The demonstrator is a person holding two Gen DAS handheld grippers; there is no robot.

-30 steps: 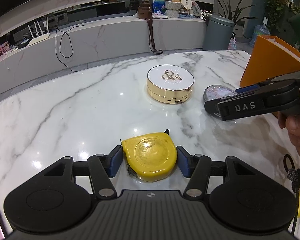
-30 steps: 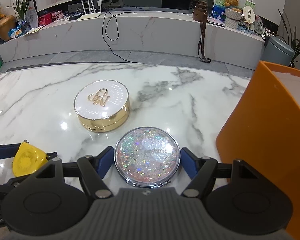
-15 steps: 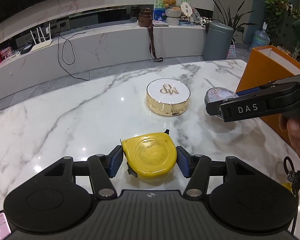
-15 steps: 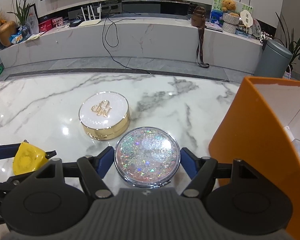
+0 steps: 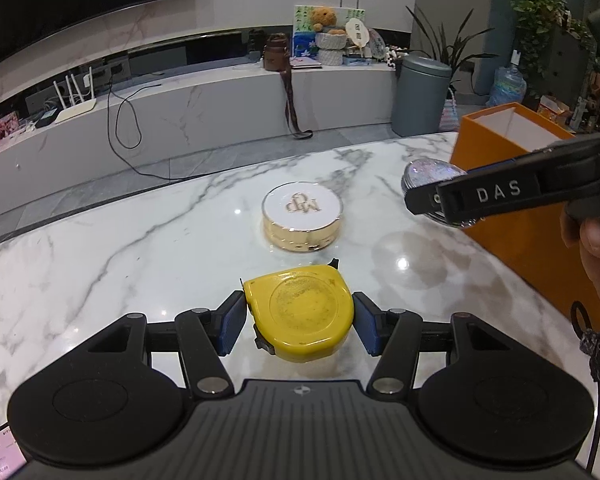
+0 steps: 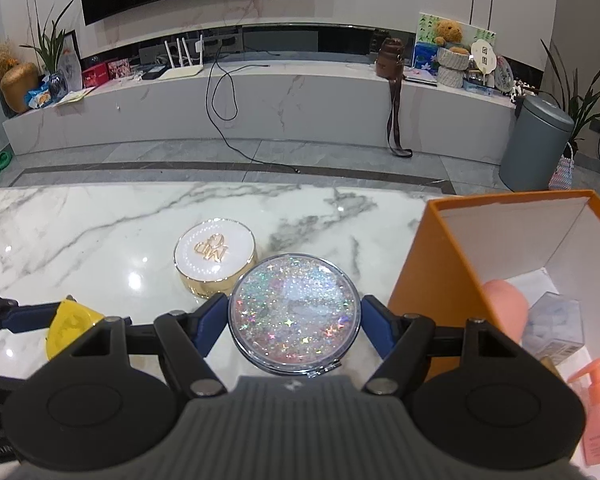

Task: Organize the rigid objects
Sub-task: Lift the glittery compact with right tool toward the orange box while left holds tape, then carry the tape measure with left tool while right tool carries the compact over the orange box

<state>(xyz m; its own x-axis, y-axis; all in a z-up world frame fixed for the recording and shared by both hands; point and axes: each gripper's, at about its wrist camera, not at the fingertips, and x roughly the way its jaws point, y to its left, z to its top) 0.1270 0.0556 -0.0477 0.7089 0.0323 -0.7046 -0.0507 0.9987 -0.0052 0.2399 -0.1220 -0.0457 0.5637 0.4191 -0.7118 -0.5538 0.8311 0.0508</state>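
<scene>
My left gripper (image 5: 299,322) is shut on a yellow tape measure (image 5: 302,316), held above the marble table (image 5: 100,248). My right gripper (image 6: 294,322) is shut on a round glitter compact mirror (image 6: 294,316), also lifted off the table; in the left wrist view the mirror (image 5: 430,174) shows behind the right gripper's black finger. A white and gold round case (image 5: 303,216) (image 6: 216,258) lies on the table ahead of both. The open orange box (image 6: 452,272) (image 5: 512,208) stands just right of the mirror.
Inside the orange box lie a pale blue faceted carton (image 6: 556,328), a peach pump bottle (image 6: 598,416) and a rounded pink thing (image 6: 504,308). A person's hand (image 5: 598,248) grips the right tool. Beyond the table's far edge are floor, a marble bench and a grey bin (image 6: 536,144).
Both grippers have risen with their loads; the table and the white and gold case look lower and farther. The orange box's inside has come into the right wrist view.
</scene>
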